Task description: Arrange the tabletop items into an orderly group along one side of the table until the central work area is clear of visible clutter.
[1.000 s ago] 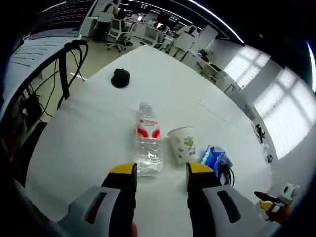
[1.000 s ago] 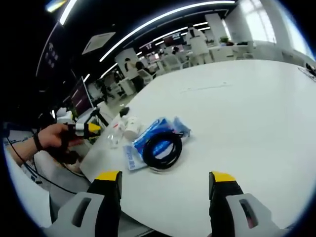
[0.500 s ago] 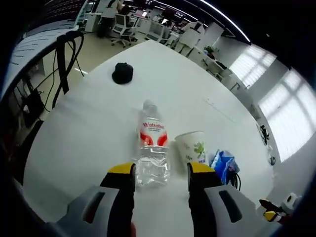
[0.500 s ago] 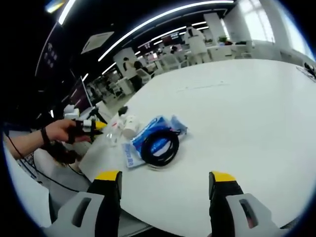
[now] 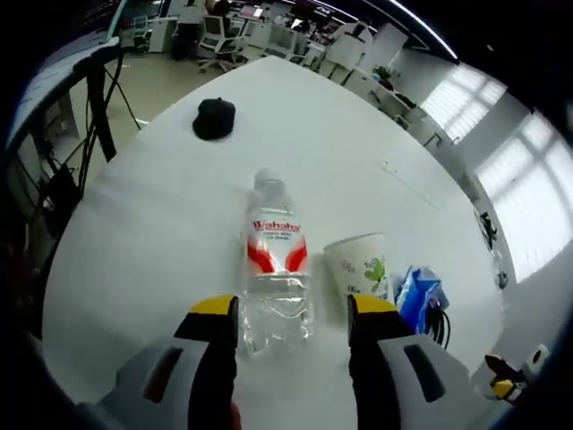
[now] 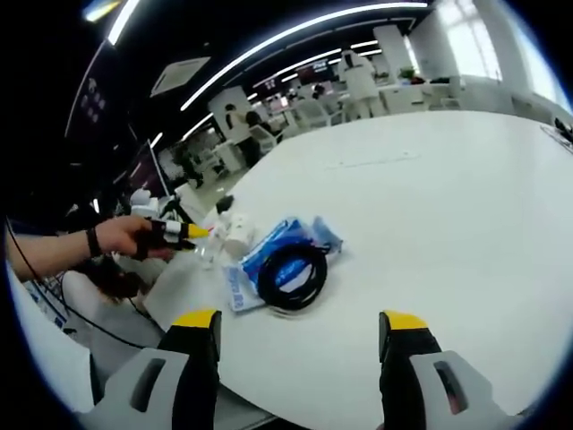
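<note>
A clear water bottle with a red and white label stands on the white table. My left gripper is open, and the bottle's base sits between its yellow-tipped jaws with small gaps either side. Right of the bottle stand a white paper cup with a green print, a blue packet and a black cable coil. A small black object lies far off. My right gripper hangs open above the table's edge, short of the cable coil and blue packet.
In the right gripper view a hand holds the left gripper beside the cup. The table spreads wide beyond the cluster. A black chair frame stands off its left edge; desks and office chairs fill the background.
My left gripper has moved forward and down, so the bottle's base now lies between its jaws. The right gripper has stayed put.
</note>
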Available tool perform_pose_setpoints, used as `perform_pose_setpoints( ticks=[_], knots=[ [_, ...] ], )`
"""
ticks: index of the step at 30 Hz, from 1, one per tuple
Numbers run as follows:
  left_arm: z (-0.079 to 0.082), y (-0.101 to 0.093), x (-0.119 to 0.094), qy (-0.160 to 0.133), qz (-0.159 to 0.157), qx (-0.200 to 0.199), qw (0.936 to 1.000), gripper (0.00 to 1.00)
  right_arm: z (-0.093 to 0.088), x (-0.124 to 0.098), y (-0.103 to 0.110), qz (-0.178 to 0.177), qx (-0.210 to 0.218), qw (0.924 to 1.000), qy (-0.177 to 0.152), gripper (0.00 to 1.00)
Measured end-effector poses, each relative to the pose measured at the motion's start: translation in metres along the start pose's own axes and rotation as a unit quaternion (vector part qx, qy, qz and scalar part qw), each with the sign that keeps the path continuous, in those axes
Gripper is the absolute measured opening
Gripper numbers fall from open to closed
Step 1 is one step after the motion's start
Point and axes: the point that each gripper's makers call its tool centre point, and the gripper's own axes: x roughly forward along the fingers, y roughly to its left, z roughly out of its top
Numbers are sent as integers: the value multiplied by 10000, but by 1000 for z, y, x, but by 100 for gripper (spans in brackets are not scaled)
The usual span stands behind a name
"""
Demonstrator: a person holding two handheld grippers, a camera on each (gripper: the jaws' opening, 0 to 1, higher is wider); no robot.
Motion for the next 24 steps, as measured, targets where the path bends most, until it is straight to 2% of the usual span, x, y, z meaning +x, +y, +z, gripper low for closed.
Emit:
perform_pose_setpoints(
  ticks=[6,13,16,18,20,24],
  knots=[
    [-1,2,8,155,94,100,9998,52,-1,0,-1,2,-11,10000,42,73],
    [2,5,21,155,77,61,9998,52,-4,0,-2,-24,-21,10000,88,73],
    [0,6,25,205,70,104,9997,47,-5,0,-1,-7,-17,9999,122,73],
    [-2,12,24,205,177,320,9991,41,-5,1,-1,-1,-15,9999,144,73],
    [-3,10,24,131,89,133,9998,40,-5,2,-2,4,-8,9999,144,73],
    [-8,11,21,144,34,227,9996,39,-5,4,-3,20,-4,9999,155,73]
  ],
)
